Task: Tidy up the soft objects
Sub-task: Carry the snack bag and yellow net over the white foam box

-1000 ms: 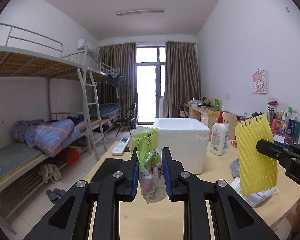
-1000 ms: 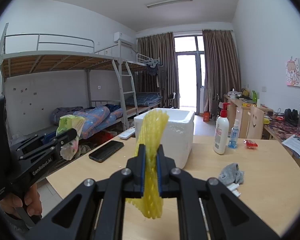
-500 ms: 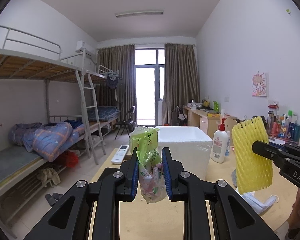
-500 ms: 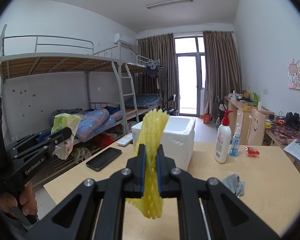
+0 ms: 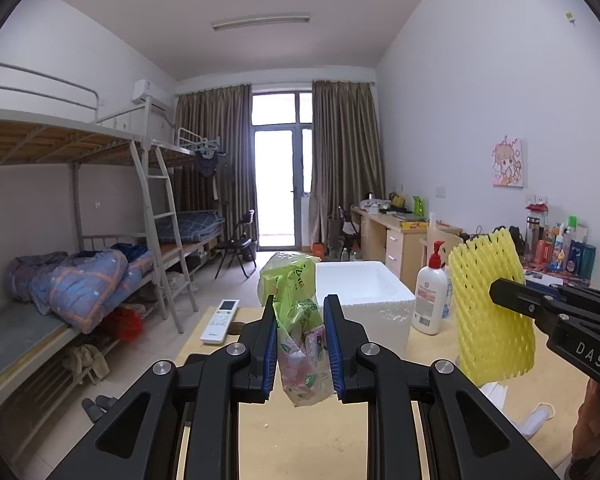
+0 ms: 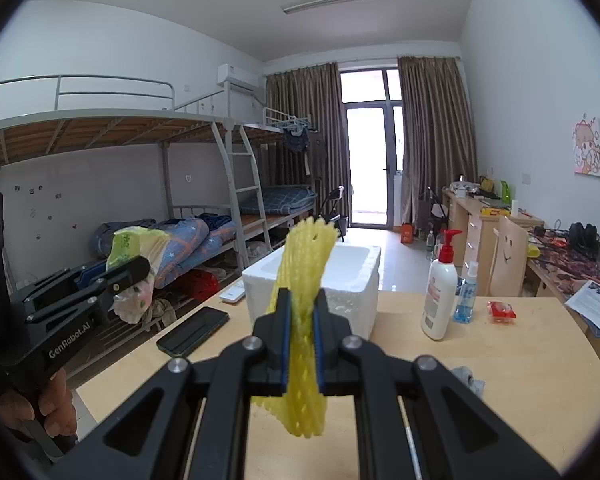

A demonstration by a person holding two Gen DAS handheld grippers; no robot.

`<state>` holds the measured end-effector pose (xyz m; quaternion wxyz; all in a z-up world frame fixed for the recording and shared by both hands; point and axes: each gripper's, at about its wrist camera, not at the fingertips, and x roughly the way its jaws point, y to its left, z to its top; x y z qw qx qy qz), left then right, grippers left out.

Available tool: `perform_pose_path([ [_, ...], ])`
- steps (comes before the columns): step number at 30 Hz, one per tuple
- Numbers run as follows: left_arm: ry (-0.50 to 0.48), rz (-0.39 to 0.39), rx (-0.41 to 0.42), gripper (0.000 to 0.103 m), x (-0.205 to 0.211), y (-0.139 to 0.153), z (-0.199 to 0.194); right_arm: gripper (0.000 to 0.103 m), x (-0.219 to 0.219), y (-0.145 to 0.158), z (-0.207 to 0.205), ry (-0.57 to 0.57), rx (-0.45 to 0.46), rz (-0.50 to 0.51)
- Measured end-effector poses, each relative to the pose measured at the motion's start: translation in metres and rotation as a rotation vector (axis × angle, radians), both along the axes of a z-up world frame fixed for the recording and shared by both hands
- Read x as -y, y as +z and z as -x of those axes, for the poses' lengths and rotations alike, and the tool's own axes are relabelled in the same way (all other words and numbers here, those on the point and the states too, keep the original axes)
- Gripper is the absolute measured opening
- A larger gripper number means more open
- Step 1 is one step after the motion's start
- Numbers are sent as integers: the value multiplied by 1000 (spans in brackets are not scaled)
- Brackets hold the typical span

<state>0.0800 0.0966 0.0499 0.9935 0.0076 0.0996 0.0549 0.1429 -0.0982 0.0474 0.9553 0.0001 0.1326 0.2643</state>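
Note:
My left gripper [image 5: 300, 322] is shut on a green and clear plastic bag [image 5: 296, 320], held in the air above the wooden table [image 5: 308, 432]. The same bag [image 6: 130, 246] and left gripper [image 6: 134, 276] show at the left of the right wrist view. My right gripper [image 6: 300, 316] is shut on a yellow foam net sleeve [image 6: 304, 288], squeezed flat between the blue pads. That sleeve [image 5: 490, 308] hangs at the right of the left wrist view. An open white foam box [image 5: 360, 296] [image 6: 340, 280] stands on the table ahead of both grippers.
A lotion pump bottle [image 6: 440, 288], a small blue spray bottle [image 6: 466, 294], a red packet [image 6: 501, 311] and a grey cloth [image 6: 468, 378] lie to the right. A black phone [image 6: 194, 330] and a white remote [image 5: 220, 320] lie left of the box. Bunk beds [image 5: 80, 240] line the left wall.
Both grippers have risen and drawn back a little, each keeping its hold. The foam box and table now sit lower and farther in both views.

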Motion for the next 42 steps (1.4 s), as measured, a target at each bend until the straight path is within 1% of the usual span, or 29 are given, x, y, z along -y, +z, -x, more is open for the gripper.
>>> perform_pose_path([
  [11, -28, 1, -33, 23, -10, 8, -29, 13, -7, 10, -19, -32, -9, 17],
  [20, -37, -2, -42, 23, -10, 7, -46, 13, -11, 13, -44, -44, -33, 29],
  [34, -60, -6, -60, 23, -9, 16, -75, 13, -16, 18, -61, -58, -39, 42],
  [42, -75, -11, -77, 23, -11, 21, -92, 13, -21, 21, -77, -61, -59, 37],
])
